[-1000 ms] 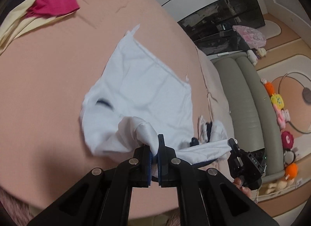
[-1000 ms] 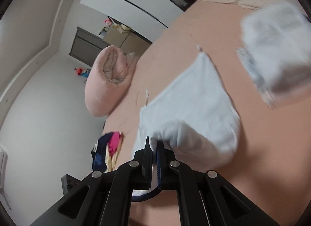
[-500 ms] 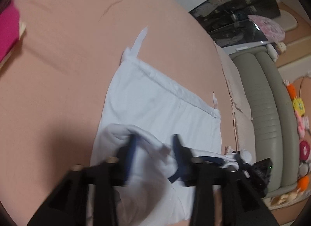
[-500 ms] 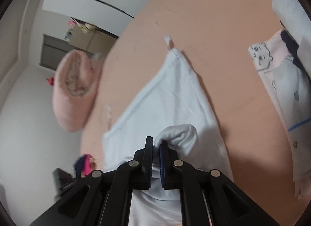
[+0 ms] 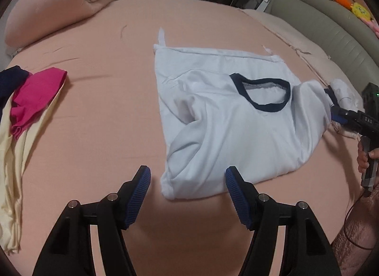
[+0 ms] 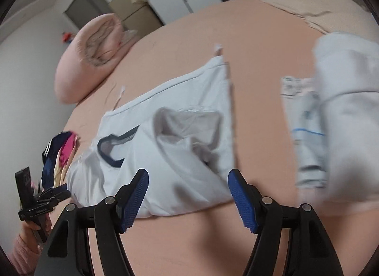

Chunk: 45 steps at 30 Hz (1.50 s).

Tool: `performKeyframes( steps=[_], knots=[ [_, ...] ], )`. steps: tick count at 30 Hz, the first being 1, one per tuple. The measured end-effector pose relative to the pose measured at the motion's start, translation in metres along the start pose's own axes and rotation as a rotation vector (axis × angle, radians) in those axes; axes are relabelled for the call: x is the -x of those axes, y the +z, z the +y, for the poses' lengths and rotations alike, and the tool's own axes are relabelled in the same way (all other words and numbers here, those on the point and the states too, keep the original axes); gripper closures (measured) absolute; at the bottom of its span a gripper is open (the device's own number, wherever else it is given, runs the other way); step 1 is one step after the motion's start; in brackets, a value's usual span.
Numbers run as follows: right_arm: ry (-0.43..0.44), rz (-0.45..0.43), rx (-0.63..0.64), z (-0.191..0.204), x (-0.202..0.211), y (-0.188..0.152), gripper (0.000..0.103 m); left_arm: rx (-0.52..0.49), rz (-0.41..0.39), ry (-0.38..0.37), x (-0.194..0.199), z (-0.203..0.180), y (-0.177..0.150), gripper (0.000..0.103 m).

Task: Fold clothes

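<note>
Pale blue cotton T-shirt with navy collar (image 5: 227, 119) flat on pink bed (image 5: 99, 114), half-folded. Left hand-held gripper (image 5: 188, 181) opening, nothing clamped; hem at 12 o'clock. Right hand-held gripper (image 6: 188, 183) opening, likewise empty, straddling edge.

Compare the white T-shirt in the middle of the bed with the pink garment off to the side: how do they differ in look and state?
The white T-shirt has a dark navy collar; the pink garment is one plain magenta colour. The T-shirt lies alone, folded over once on the bed sheet; the pink garment sits crumpled on a heap, over a cream garment. The T-shirt covers far more of the bed. Both are soft clothes, and no gripper holds either.
</note>
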State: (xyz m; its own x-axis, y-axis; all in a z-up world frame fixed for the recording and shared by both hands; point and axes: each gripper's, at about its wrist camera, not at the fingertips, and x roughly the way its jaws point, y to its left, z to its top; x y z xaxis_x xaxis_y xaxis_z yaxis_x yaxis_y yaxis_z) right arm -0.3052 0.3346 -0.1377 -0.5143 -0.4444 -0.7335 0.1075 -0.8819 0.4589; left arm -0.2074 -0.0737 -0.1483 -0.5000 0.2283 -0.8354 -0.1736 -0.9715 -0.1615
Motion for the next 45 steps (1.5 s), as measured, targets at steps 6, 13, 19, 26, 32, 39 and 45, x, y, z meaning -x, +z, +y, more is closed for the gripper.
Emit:
performKeyframes(
  steps=[6,13,19,26,32,39,45],
  knots=[
    [0.167,0.116,-0.040,0.000,-0.007,0.002,0.065,-0.035,-0.040,-0.016,-0.004,-0.001,0.014,0.074],
    [0.037,0.194,0.029,-0.006,-0.018,0.007,0.065,-0.051,0.013,-0.085,-0.017,0.004,0.019,0.072],
    [0.143,0.255,0.096,0.010,-0.033,-0.003,0.085,-0.043,0.060,-0.121,-0.015,0.000,0.016,0.089],
    [0.219,0.299,0.008,-0.003,-0.002,-0.025,0.089,0.038,0.113,-0.217,0.015,0.016,0.007,0.091],
    [0.257,0.383,-0.016,0.000,0.033,-0.063,0.089,0.099,0.219,-0.290,0.041,0.017,-0.017,0.091],
    [0.240,0.516,-0.191,-0.025,0.050,-0.120,0.081,0.230,0.414,-0.252,0.032,0.014,-0.076,0.083],
    [-0.015,0.356,0.017,0.009,0.109,-0.104,0.079,0.121,0.108,-0.132,0.110,0.018,-0.048,0.082]
  ],
)
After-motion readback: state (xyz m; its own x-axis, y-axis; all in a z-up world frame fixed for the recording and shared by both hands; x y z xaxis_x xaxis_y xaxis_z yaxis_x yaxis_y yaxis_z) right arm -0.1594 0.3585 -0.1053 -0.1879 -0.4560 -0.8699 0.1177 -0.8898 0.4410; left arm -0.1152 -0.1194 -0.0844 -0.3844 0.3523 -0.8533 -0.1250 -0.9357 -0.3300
